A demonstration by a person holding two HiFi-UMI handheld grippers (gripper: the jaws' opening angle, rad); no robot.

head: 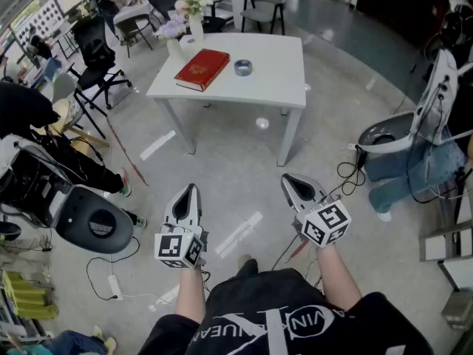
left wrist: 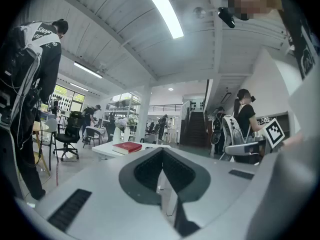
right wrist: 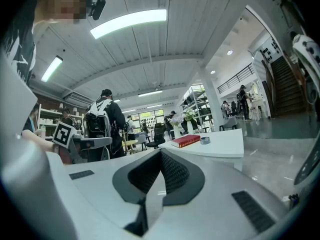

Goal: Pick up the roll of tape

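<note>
A small grey roll of tape (head: 243, 67) lies on the white table (head: 273, 80) ahead, beside a red book (head: 202, 69). It shows far off in the right gripper view too, the roll of tape (right wrist: 205, 140) right of the red book (right wrist: 186, 141). My left gripper (head: 188, 195) and right gripper (head: 293, 183) are held level over the floor, well short of the table. Both have their jaws together with nothing between them. In the left gripper view only the red book (left wrist: 127, 147) shows; the tape is hidden.
White vases with flowers (head: 189, 15) stand at the table's far corner. Office chairs (head: 96, 50) and a black robot base (head: 89, 220) stand left. Cables (head: 347, 172) and a white machine (head: 414, 124) lie right. People stand about the room.
</note>
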